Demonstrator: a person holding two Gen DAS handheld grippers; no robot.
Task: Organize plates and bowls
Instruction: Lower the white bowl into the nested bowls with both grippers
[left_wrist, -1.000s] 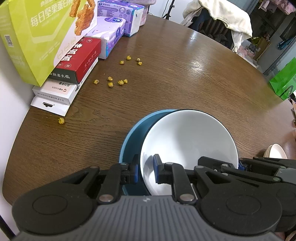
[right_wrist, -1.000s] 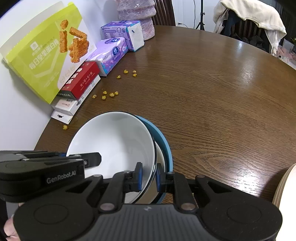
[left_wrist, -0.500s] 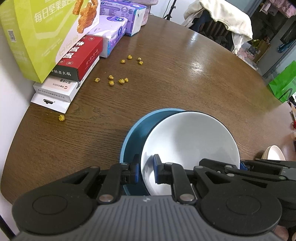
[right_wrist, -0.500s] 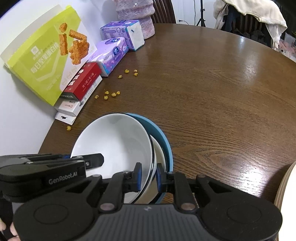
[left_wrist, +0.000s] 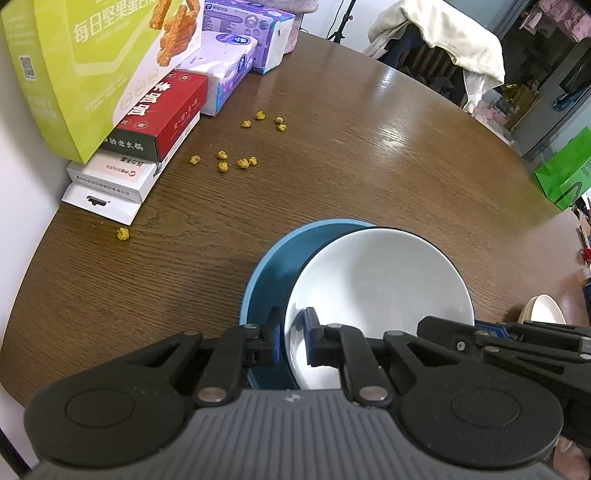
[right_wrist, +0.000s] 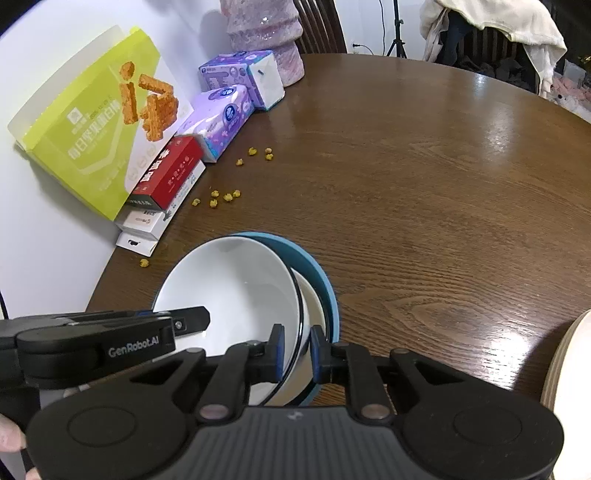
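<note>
At nine o'clock on the round wooden worktop (left_wrist: 369, 158), snack and tissue boxes (left_wrist: 122, 92) line the wall, yellow crumbs (left_wrist: 236, 162) scattered beside them. Toward six o'clock, the left gripper (left_wrist: 293, 341) pinches the near rim of a white bowl (left_wrist: 380, 280) between its fingers (left_wrist: 312, 332), the bowl tilted inside a blue bowl (left_wrist: 273, 266). The right gripper (right_wrist: 297, 349) clamps the white bowl's opposite rim. The step appears to be nesting; the next move likely calls for levelling, lowering and letting go with both together. Only the right wrist view reveals a second white dish (right_wrist: 314, 306) beneath; only the left shows a small cream dish (left_wrist: 543, 310) at three o'clock.
</note>
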